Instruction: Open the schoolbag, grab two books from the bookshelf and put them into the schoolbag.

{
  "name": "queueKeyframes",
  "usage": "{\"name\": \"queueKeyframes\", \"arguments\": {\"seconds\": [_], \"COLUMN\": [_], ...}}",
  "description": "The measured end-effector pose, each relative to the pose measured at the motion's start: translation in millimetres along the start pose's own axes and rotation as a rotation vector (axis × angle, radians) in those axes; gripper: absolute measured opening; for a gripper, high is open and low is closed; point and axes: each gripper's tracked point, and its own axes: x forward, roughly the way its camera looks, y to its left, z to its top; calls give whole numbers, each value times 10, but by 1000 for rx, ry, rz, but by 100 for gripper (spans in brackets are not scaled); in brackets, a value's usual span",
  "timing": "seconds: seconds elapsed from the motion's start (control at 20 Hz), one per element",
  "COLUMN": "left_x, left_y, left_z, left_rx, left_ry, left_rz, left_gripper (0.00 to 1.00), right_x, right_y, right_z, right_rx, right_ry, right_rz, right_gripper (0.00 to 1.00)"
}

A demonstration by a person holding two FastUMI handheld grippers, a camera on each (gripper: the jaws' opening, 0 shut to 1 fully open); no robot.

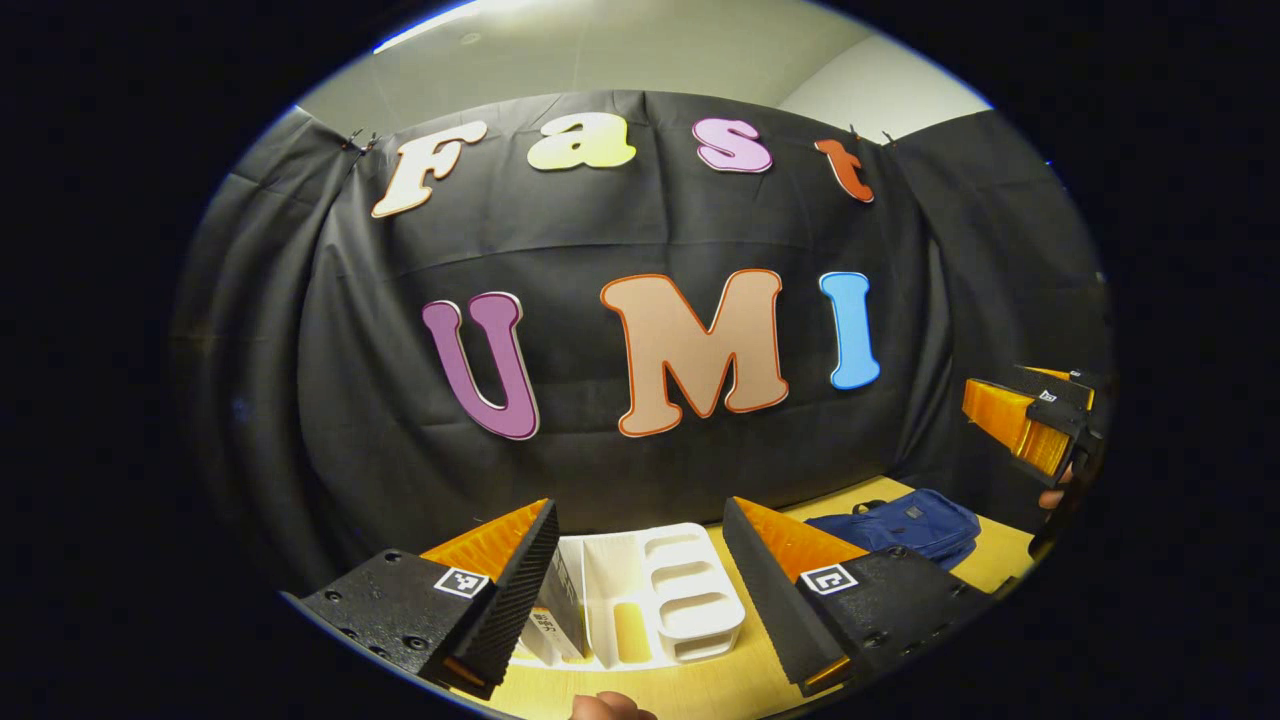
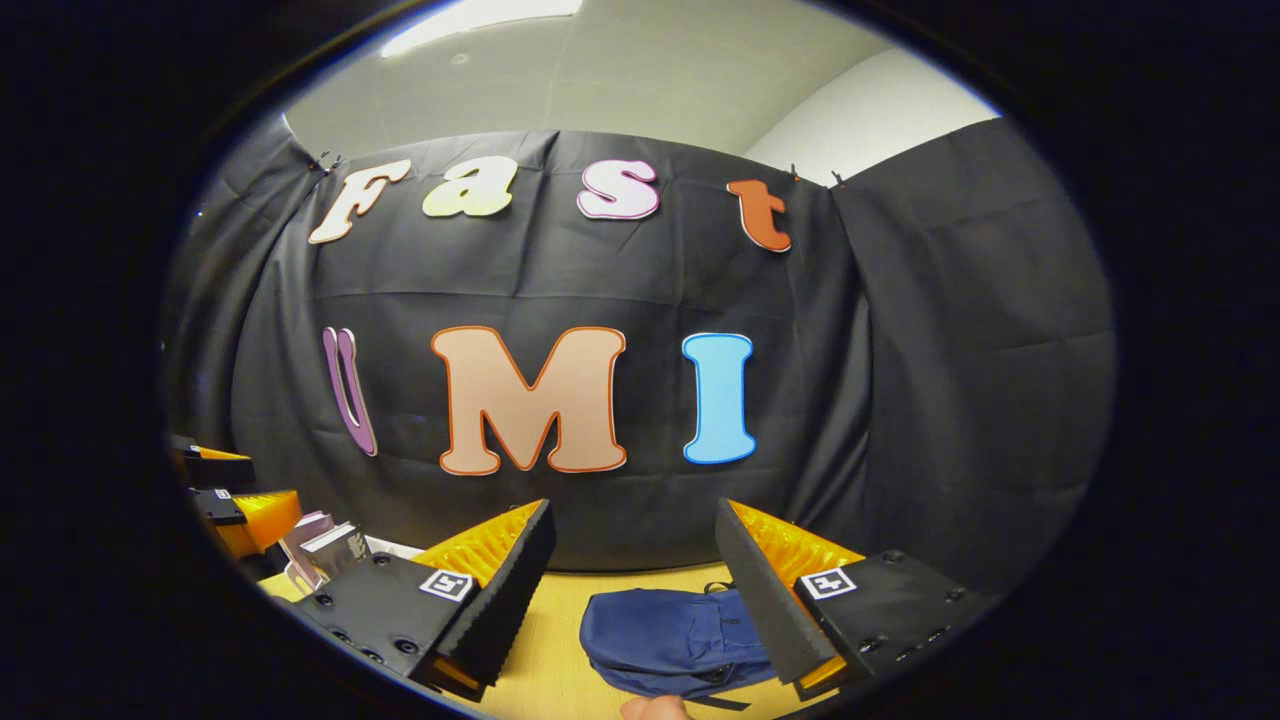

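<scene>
Left gripper view had the left gripper (image 1: 640, 570) hanging above the near edge of the wooden table (image 1: 700, 690), jaws spread wide with nothing between them. Right through that gap you could see the white bookshelf (image 1: 670, 590), a plastic rack sitting on the table, with its slotted end piece facing up and to the right. A couple of books (image 1: 556, 615) stood upright in its left part, partly hidden behind the left finger, so I couldn't really count them. Off to the right and further back lay the blue schoolbag (image 1: 905, 528), flat on the table and well apart from the rack. It looked closed, but honestly it was small there. The other gripper showed at the far right edge, up high above the bag.

Right gripper view put the right gripper (image 2: 635, 580) above the schoolbag (image 2: 665, 640), jaws also wide open and holding nothing. The bag lay flat, its long axis running roughly left to right across the table (image 2: 545, 650), with the right end tucked behind the right finger. Couldn't tell which end was the top from here. A fingertip poked in at the very bottom edge. At the far left the books (image 2: 325, 545) stood leaning a bit, next to the left gripper's orange fingers.
</scene>
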Motion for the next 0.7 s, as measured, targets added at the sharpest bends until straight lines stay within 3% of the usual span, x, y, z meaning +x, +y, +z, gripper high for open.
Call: {"name": "queueKeyframes", "arguments": {"seconds": [0.7], "left_x": [-32], "left_y": [181], "left_z": [-81], "left_rx": [7], "left_ry": [23], "left_rz": [87], "left_gripper": [96], "right_x": [204], "right_y": [297], "right_z": [-48], "right_rx": [-45], "right_ry": [-10], "right_rz": [111], "right_gripper": [100]}}
